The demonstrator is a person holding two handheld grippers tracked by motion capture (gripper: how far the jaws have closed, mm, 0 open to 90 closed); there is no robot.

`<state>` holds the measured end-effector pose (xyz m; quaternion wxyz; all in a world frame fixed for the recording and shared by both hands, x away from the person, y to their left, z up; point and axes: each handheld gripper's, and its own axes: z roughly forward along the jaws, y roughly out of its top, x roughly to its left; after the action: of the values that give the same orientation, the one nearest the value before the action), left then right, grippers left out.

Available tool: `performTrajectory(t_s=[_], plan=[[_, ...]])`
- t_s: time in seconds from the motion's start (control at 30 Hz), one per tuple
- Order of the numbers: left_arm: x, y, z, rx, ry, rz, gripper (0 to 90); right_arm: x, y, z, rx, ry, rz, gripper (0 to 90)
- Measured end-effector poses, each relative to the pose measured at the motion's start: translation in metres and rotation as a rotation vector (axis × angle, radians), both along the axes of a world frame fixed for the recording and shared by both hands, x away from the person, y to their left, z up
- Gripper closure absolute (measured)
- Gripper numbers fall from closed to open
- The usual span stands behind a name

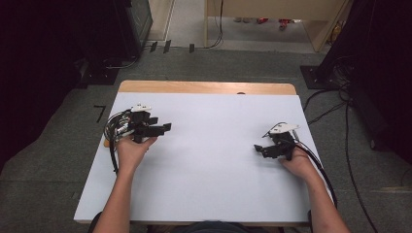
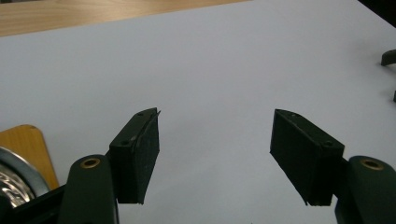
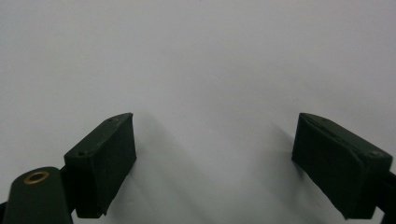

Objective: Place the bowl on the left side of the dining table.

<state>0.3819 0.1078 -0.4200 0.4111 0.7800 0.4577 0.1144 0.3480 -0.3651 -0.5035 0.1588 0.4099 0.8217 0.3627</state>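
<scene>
**Two pairs of tongs spread over a bare white sheet**

At the left of the high view, the person's left hand point(image 1: 130, 148) holds the left tongs point(image 1: 165, 128) low over the white sheet point(image 1: 214, 145) that covers the bench point(image 1: 204, 87), close to the sheet's left edge. Their tips point toward the middle of the sheet, so their long axis runs across the bench rather than away from the person. In the left gripper view the left tongs point(image 2: 215, 154) stand spread, both black pads point(image 2: 142, 154) clear of one another, with nothing but white sheet between them. A strip of bare wood shows along the far edge of that view, and a rounded wooden corner at its lower left.

The middle of the sheet, between the two hands, carries no object that can be made out.

At the right, the right hand point(image 1: 299, 162) rests near the sheet's right edge with the right tongs point(image 1: 260, 149) aimed back toward the centre, so the two tools face each other, well apart. In the right gripper view the right tongs point(image 3: 215, 163) are likewise spread wide and pinch nothing; plain sheet lies between the pads.

Judging from this, neither hand is nearer to any work piece: the only thing under either tool is the sheet itself, and any coming move would likely carry the tongs inward along the line on which they already point.
</scene>
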Motion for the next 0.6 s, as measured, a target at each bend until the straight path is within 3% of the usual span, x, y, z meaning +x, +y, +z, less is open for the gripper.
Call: performTrajectory(t_s=[0.4,0.6], plan=[[-0.003,-0.022,-0.008,0.004,-0.009,-0.055,31.8,0.0,0.0,0.0,0.0,0.0,0.0,13.0],[-0.002,-0.033,-0.013,-0.009,0.026,-0.083,30.8,0.0,0.0,0.0,0.001,0.0,-0.001,13.0]])
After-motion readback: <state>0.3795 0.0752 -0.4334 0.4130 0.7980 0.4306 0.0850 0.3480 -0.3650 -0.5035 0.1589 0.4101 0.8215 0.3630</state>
